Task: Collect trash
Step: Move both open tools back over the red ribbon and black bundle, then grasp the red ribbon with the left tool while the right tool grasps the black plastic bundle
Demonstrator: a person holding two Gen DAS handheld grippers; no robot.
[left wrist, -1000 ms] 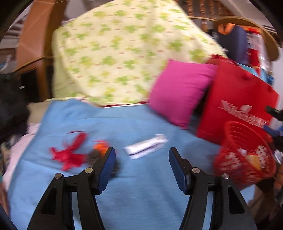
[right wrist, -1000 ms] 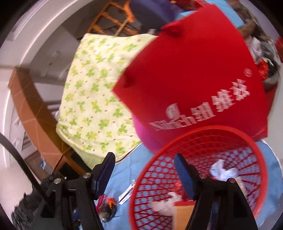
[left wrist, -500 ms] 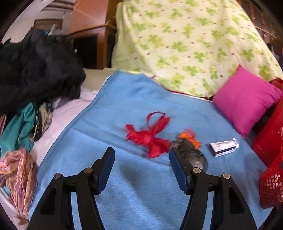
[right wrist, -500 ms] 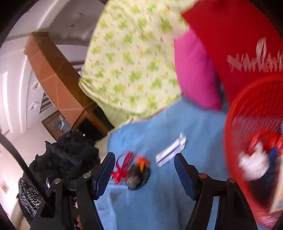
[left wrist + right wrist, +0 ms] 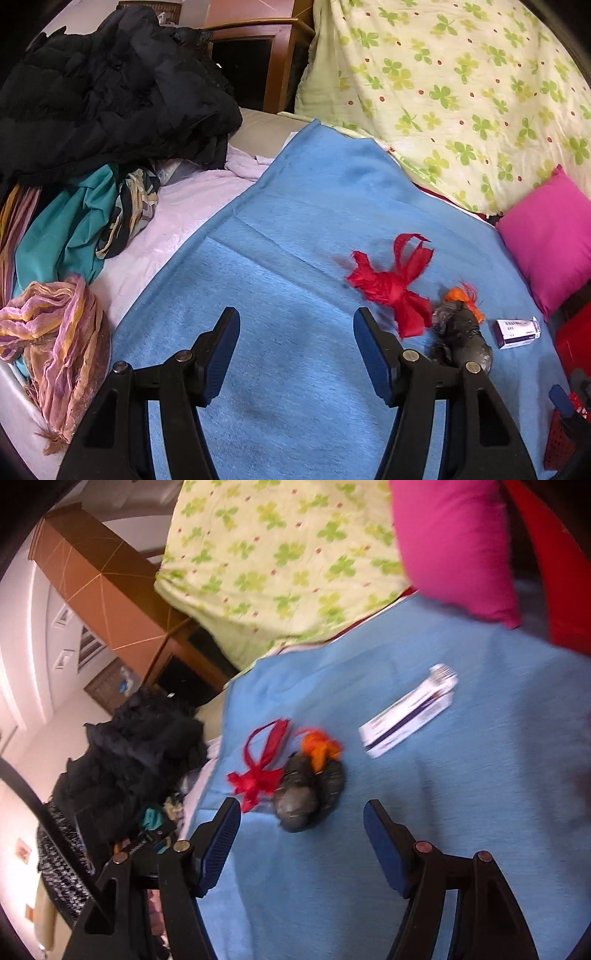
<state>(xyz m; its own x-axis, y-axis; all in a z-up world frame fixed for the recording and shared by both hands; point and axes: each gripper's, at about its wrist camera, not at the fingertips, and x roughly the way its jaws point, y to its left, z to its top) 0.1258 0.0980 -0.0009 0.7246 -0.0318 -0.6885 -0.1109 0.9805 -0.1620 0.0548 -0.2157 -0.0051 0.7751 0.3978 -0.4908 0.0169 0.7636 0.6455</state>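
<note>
Both my left gripper (image 5: 295,347) and right gripper (image 5: 301,838) gape wide, holding nothing. Just past my right fingertips lies the dark crumpled bag (image 5: 308,794), soft and light; I'd pinch its bunched middle. The stiff carton (image 5: 408,716) sits farther right.

Left gripper (image 5: 295,345): two black plastic arms, angular, with triangular cut-outs low in each. Blue pads, finely ribbed, line the inner faces of the fingers (image 5: 221,341). Round metal screw heads, silver to brass, sit two to an arm near the pad bases.

Right gripper (image 5: 300,830): same build, black frame and blue ribbed pads (image 5: 219,838). Its screws look copper-reddish. A thin dark cable curves along the left edge of the right wrist view.
</note>
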